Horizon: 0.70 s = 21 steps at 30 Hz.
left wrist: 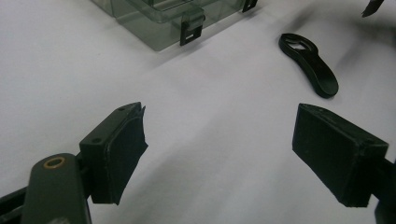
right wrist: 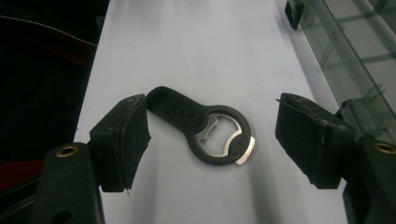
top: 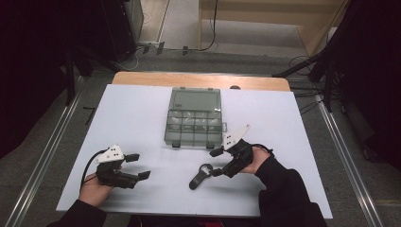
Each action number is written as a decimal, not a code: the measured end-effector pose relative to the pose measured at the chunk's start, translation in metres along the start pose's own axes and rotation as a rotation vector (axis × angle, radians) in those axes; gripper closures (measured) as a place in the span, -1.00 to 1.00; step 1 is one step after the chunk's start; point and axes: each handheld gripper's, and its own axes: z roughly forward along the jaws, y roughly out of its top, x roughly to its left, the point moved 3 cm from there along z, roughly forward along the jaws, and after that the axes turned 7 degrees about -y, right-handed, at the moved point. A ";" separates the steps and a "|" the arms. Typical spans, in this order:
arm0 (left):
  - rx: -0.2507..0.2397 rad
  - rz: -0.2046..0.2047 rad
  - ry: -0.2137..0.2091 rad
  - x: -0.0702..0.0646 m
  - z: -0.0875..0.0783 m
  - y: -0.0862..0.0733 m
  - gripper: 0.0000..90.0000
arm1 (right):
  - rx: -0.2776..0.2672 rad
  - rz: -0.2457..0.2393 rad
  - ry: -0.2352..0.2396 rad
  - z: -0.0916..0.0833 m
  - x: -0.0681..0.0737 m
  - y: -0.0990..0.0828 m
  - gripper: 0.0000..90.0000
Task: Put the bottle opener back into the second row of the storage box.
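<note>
A black bottle opener (top: 200,176) with a metal insert lies flat on the white tabletop (top: 142,118), in front of the box. My right gripper (top: 215,162) hovers at its ring end. In the right gripper view the bottle opener (right wrist: 184,116) lies between the wide-apart jaws of the right gripper (right wrist: 215,112), and no pad presses on it. My left gripper (top: 138,166) rests at the front left, open with nothing between its jaws. From the left gripper (left wrist: 219,135) the bottle opener (left wrist: 310,65) lies farther off to the upper right.
A clear plastic compartment box (top: 194,118), lid shut with black latches facing me, sits at the table's middle; its corner (left wrist: 163,18) and side (right wrist: 355,56) show in both gripper views. The table's front edge (top: 189,213) is close behind both hands.
</note>
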 end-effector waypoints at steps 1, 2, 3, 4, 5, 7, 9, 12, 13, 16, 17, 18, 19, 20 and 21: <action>0.000 0.000 0.000 0.000 0.000 0.000 -0.62 | 0.000 -0.005 0.005 0.000 0.000 0.002 -0.40; 0.001 -0.001 0.000 0.000 0.000 0.000 -0.62 | -0.002 -0.014 0.004 0.001 -0.001 0.003 -0.40; -0.002 -0.002 0.000 0.000 0.000 0.000 -0.62 | -0.003 -0.027 0.010 0.001 -0.001 0.005 -0.40; -0.004 -0.001 0.003 0.001 0.000 0.000 -0.62 | -0.004 -0.033 0.017 0.002 -0.001 0.006 -0.40; -0.003 -0.003 0.001 0.001 0.000 0.000 -0.62 | -0.009 -0.035 0.024 0.002 -0.001 0.008 -0.40; -0.003 -0.004 0.002 0.001 0.000 0.000 -0.62 | 0.002 -0.049 0.037 0.004 -0.002 0.010 -0.40; -0.003 -0.004 0.000 0.001 0.001 0.000 -0.62 | 0.017 -0.064 0.043 0.006 -0.002 0.011 -0.40; -0.004 -0.003 0.000 0.001 0.001 0.000 -0.62 | 0.036 -0.083 0.060 0.009 -0.002 0.013 -0.40; -0.003 -0.003 0.000 0.000 0.000 0.000 -0.62 | 0.044 -0.096 0.080 0.011 -0.002 0.015 -0.40; -0.002 -0.001 0.001 0.001 0.000 0.000 -0.62 | 0.059 -0.128 0.101 0.013 -0.001 0.018 -0.40; -0.004 -0.003 0.000 0.000 0.000 0.000 -0.62 | 0.065 -0.139 0.107 0.013 -0.001 0.019 -0.40; -0.003 -0.002 -0.001 0.000 0.000 0.000 -0.62 | 0.069 -0.148 0.113 0.013 -0.001 0.021 -0.40; -0.003 -0.002 -0.002 0.000 0.000 0.000 -0.62 | 0.069 -0.150 0.122 0.013 -0.001 0.022 -0.40; -0.002 -0.001 -0.001 0.000 0.000 0.000 -0.62 | 0.069 -0.153 0.133 0.013 -0.001 0.023 -0.39; -0.001 0.000 -0.002 0.000 0.000 0.000 -0.62 | 0.066 -0.161 0.142 0.013 -0.001 0.025 -0.39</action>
